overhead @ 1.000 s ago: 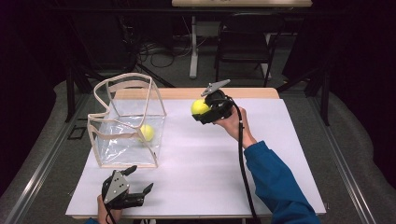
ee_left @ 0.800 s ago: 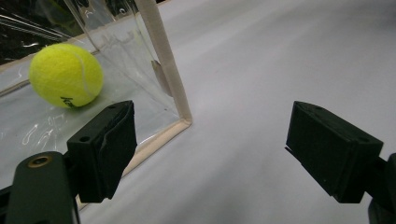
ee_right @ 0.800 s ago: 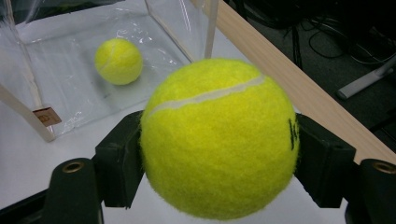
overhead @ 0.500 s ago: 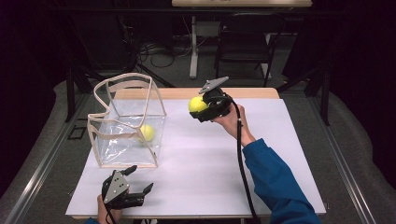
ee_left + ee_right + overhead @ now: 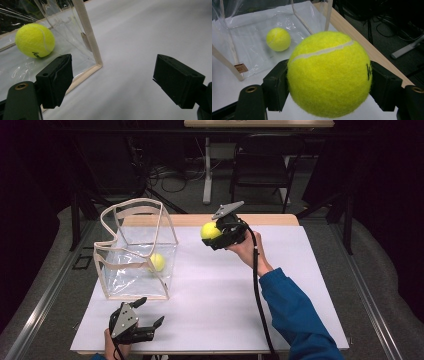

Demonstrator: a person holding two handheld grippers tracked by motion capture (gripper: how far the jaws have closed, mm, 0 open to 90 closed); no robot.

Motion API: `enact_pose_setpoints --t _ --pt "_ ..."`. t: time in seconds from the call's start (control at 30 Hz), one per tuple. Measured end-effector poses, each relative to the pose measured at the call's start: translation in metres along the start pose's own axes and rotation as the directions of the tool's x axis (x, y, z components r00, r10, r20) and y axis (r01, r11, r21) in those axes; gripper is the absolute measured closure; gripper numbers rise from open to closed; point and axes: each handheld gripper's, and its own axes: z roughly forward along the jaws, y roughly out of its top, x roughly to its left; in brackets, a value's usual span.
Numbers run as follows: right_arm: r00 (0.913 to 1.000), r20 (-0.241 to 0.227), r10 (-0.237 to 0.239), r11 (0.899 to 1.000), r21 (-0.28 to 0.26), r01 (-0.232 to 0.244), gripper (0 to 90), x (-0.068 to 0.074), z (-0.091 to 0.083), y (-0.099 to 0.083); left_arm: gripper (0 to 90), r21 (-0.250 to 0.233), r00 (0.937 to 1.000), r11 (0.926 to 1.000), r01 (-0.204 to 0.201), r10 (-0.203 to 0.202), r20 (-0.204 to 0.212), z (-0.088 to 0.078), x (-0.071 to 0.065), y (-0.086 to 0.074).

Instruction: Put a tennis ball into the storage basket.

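Fuzzy round tennis ball (image 5: 329, 75) fills right gripper (image 5: 329, 85).

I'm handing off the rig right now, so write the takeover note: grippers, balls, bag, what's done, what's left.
Right gripper: shut on a tennis ball, held above the table to the right of the bag.
Left gripper: open, nothing held, low at the near edge by the bag's corner.
Done: one ball lies inside the clear bag.
Left: probably carry the held ball over the bag's open top and release it.
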Motion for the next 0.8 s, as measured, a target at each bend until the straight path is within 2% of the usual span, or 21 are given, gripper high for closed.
enact_pose_setpoints --t 0.8 --pt "0.9999 -0.002 -0.015 0.999 -0.031 0.015 26.2 0.006 -0.003 0.013 16.1 -0.007 1.0000 1.0000 0.004 -0.004 0.003 -0.001 0.000 0.000"
